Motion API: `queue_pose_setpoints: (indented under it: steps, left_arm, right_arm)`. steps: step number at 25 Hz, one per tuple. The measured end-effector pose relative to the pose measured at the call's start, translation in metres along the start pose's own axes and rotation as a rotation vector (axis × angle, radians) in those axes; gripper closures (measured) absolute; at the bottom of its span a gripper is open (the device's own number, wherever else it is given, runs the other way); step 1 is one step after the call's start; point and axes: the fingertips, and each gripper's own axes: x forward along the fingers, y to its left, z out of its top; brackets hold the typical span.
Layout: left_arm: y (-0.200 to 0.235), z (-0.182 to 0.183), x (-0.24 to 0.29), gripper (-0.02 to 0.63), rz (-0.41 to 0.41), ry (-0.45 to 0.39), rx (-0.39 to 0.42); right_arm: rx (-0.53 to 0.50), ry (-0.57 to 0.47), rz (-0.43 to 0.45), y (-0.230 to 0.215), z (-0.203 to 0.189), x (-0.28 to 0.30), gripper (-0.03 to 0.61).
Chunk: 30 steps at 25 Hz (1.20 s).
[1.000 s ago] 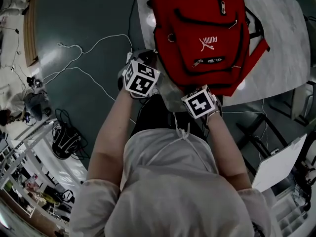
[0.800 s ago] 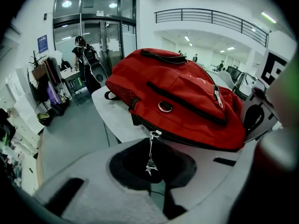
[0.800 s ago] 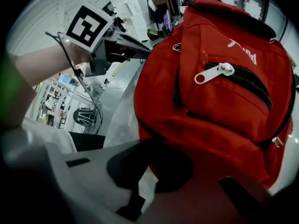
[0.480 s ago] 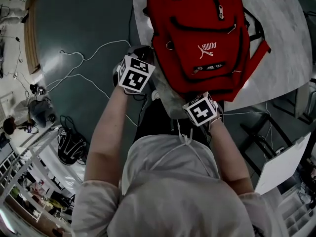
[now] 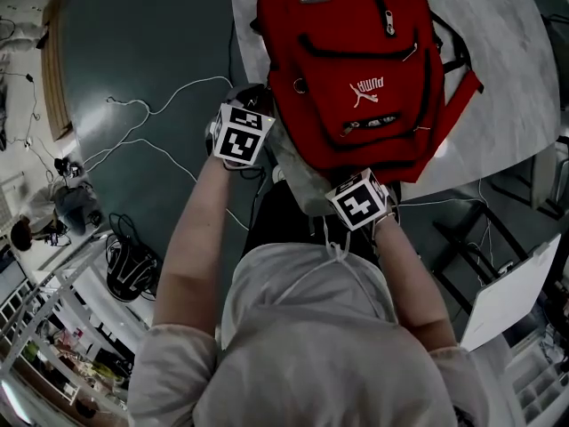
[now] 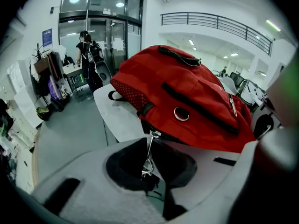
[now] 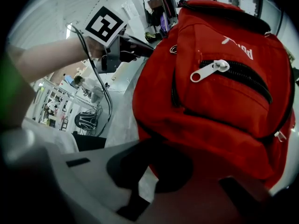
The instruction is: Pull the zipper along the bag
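A red backpack [image 5: 356, 60] lies flat on a white table [image 5: 507, 52]. At the bag's left side, near a metal ring [image 6: 181, 114], my left gripper [image 5: 265, 114] is shut on a thin metal zipper pull [image 6: 148, 149]. The pull runs taut from the side zipper into the jaws of the left gripper [image 6: 148, 171]. My right gripper [image 5: 354, 174] is at the bag's near bottom edge. In the right gripper view, red fabric of the backpack [image 7: 224, 101] runs into the closed jaws of the right gripper [image 7: 156, 169]. The front pocket's silver pull [image 7: 210, 70] hangs free.
White cables [image 5: 151, 105] trail over the dark floor left of the table. A white board [image 5: 507, 292] leans at the lower right. Bag straps [image 5: 467, 69] lie on the table's right part. A person [image 6: 86, 55] stands by the glass doors, far off.
The left gripper has slid away from me along the bag's left side with the pull in its jaws. The right gripper has kept its place at the bottom edge.
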Motion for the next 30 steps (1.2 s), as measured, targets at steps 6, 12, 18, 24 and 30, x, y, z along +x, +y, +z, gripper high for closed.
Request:
queue_pose_setpoints:
  steps: [6, 12, 18, 24, 30]
  left_arm:
    - [-0.005, -0.001, -0.010, 0.554, 0.084, -0.067, -0.011]
    - [-0.014, -0.017, -0.039, 0.431, 0.100, -0.083, -0.095]
    - [-0.033, -0.032, -0.084, 0.433, 0.109, -0.122, -0.164]
    - [-0.074, -0.027, -0.124, 0.551, 0.046, -0.194, -0.202]
    - [-0.086, 0.025, -0.174, 0.591, 0.074, -0.377, -0.220]
  right_arm:
    - [-0.004, -0.028, -0.006, -0.001, 0.001, 0.000, 0.551]
    - [0.082, -0.032, -0.019, -0.005, -0.009, 0.001, 0.551]
    - [0.142, -0.139, -0.003, -0.001, 0.002, -0.016, 0.551]
    - [0.098, -0.316, -0.030, 0.006, 0.034, -0.062, 0.551]
    - [0.079, -0.548, -0.011, 0.015, 0.083, -0.125, 0.551]
